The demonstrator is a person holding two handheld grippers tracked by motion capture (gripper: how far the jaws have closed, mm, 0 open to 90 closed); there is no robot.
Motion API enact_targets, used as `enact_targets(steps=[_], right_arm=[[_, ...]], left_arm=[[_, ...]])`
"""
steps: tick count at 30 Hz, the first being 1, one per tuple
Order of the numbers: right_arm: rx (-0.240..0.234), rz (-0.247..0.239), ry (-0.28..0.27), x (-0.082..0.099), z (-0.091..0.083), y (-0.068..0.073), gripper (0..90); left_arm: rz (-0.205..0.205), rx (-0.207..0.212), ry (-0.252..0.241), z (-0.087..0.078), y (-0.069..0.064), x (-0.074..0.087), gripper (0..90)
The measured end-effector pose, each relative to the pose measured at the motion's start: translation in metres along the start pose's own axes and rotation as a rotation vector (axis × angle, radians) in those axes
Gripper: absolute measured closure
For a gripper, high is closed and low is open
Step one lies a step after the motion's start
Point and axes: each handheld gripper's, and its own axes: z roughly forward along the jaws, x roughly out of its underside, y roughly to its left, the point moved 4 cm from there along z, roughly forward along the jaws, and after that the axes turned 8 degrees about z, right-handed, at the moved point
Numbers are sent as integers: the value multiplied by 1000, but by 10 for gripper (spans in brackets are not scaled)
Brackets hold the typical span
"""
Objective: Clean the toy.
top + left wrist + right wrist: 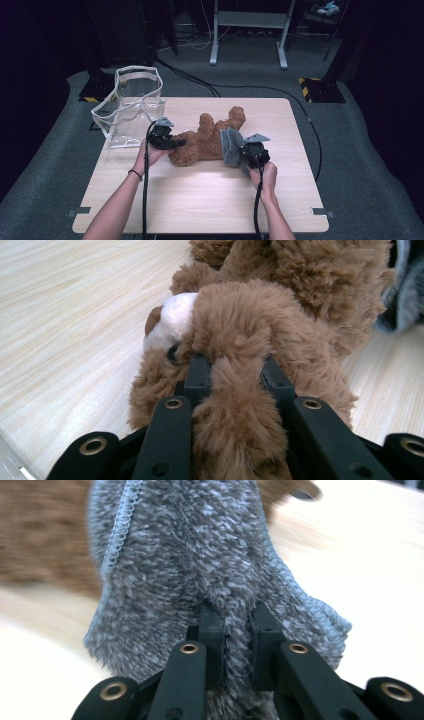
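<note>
Black grippers (176, 143), brass-looking screw eyelets.

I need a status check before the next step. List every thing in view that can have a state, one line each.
Teddy bear: lying on the table, gripped by the fur near its head.
Grey cloth: lifted at one end, clamped, hanging against the bear.
Clear bag: standing upright, top open, nothing visible inside.
Left gripper: jaws shut on the bear's fur.
Right gripper: jaws shut on the grey cloth.
Table: bare wood in front.
</note>
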Motion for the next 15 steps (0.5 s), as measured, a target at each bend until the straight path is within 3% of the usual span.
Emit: enact_targets(steps=[6,8,9,12,15], right_arm=[[-88,-83,-22,1,-6,45,799],[-104,-117,-24,0,-2,53,799],[-108,-103,-22,-1,-1,58,799],[-108,-108,-10,-3,5,59,799],[-93,-82,11,-3,8,49,800]], left_arm=[[1,1,0,0,0,0,721],[2,2,0,0,0,0,720],[4,4,0,0,0,0,721],[4,6,-3,0,0,0,720],[6,8,-5,0,0,0,721]])
